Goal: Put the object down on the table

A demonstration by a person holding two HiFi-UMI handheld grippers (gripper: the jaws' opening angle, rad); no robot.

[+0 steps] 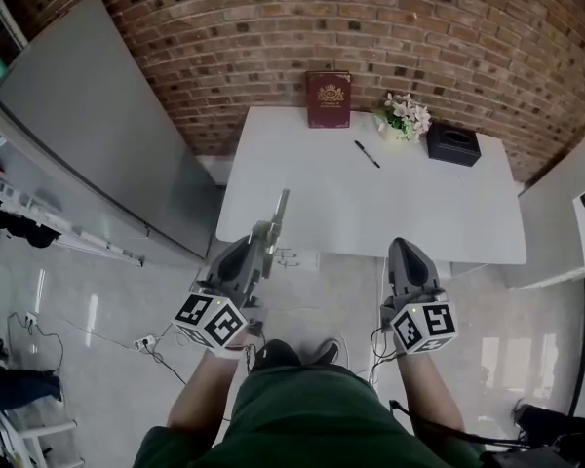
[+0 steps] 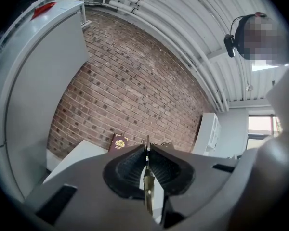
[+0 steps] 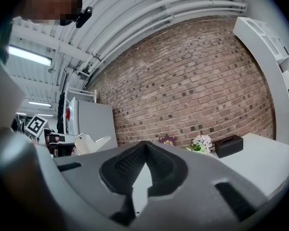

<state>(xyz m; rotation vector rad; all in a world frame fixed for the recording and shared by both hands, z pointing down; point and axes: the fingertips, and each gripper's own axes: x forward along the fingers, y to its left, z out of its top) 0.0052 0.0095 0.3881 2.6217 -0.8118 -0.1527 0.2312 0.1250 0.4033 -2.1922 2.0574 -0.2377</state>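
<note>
Pinching a thin flat metal strip (image 1: pixel 276 217), the left gripper (image 1: pixel 262 246) has its jaws squeezed onto it; can't really tell what the thing is, maybe a blade of some sort, brassy at the lower end; it's up in the air, not resting on anything; its long axis points forward and up, away from the person, and from the head view the tip seems to sit over the near left corner of the white table (image 1: pixel 370 213); so the table lies ahead and a bit right of that gripper, and I'd say that's the hand that has to do the job; right gripper (image 1: pixel 409 250) is pressed together with nothing in it, hanging by the near edge; pen (image 1: pixel 367 154), dark red book (image 1: pixel 329 98), flowers (image 1: pixel 405 117) and black box (image 1: pixel 453 143) all sit well back toward the brick wall (image 1: pixel 273 37), so the near half looks free to land on
</note>
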